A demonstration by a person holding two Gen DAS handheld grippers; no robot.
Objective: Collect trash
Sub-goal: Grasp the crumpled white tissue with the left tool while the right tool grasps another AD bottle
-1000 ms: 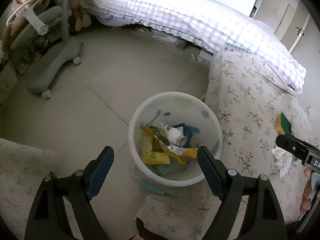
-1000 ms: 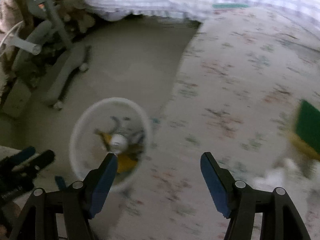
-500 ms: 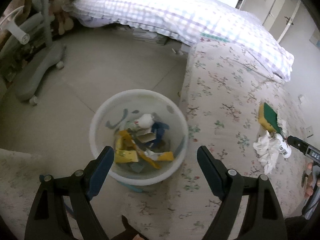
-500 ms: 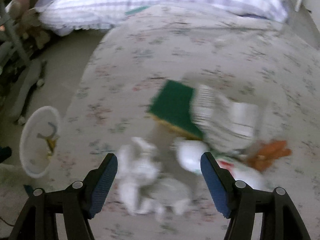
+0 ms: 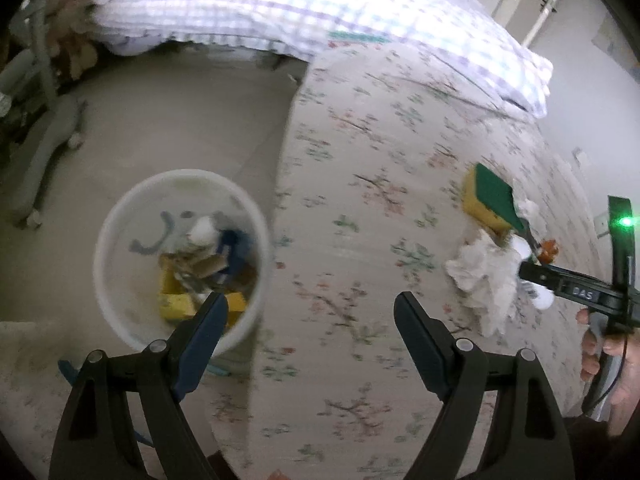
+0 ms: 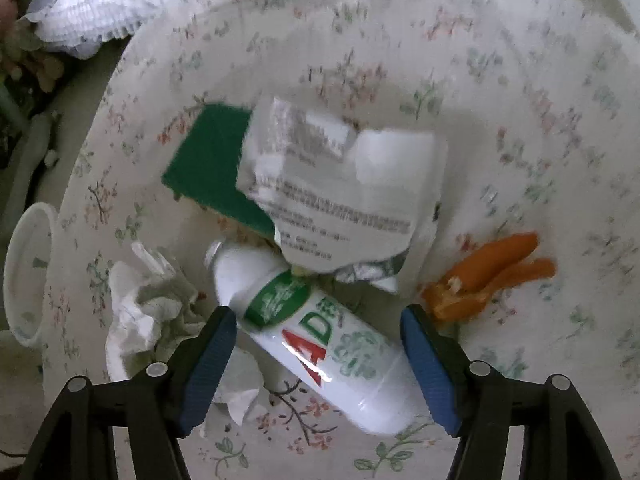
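A white bin (image 5: 120, 216) with wrappers inside stands on the floor beside the flowered bed; its rim also shows in the right wrist view (image 6: 24, 264). On the bed lies a pile of trash: a white "AD" bottle (image 6: 320, 340), crumpled tissue (image 6: 144, 312), printed paper (image 6: 340, 196), a green-and-yellow sponge (image 6: 208, 164) and orange peel (image 6: 492, 276). My right gripper (image 6: 316, 352) is open, its jaws either side of the bottle, not touching. My left gripper (image 5: 308, 328) is open and empty above the bed edge near the bin. The pile shows in the left wrist view (image 5: 488, 272).
A checked quilt (image 5: 320, 12) covers the far end of the bed. A grey wheeled base (image 5: 44, 152) stands on the floor at the left. A door and wall are at the far right.
My right gripper has swung from the bin over to the pile and dropped down around the bottle. My left gripper has shifted right, so the bin now lies at its left.
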